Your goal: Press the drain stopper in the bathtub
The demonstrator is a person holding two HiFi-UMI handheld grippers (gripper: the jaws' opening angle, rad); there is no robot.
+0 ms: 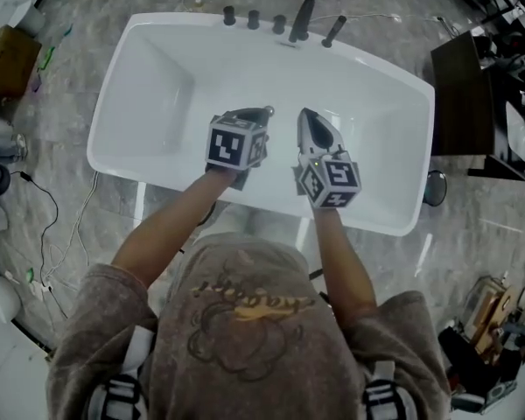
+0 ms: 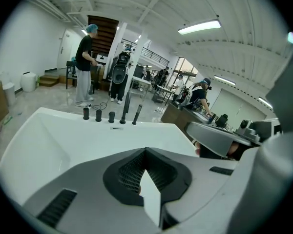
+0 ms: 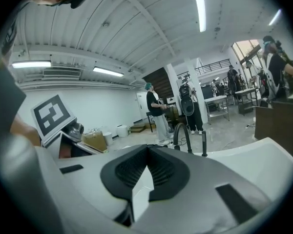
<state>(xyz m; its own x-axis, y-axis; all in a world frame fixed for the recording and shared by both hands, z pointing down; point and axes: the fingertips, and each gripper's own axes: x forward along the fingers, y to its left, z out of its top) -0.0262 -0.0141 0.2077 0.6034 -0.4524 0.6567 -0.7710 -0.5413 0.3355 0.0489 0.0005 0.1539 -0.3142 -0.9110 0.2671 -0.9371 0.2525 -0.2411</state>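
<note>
Left gripper [image 1: 264,110] and right gripper [image 1: 304,114] poised above tub [image 1: 157,77] near its 6 o'clock rim, jaws closed on nothing, likely for pushing the unseen stopper

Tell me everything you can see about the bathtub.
The bathtub is white and glossy, rectangular with rounded corners, standing on a grey marbled floor. It looks empty and dry. Dark knobs and a spout line its far rim. The left claw and right claw are held over its middle; no drain stopper shows.
</note>
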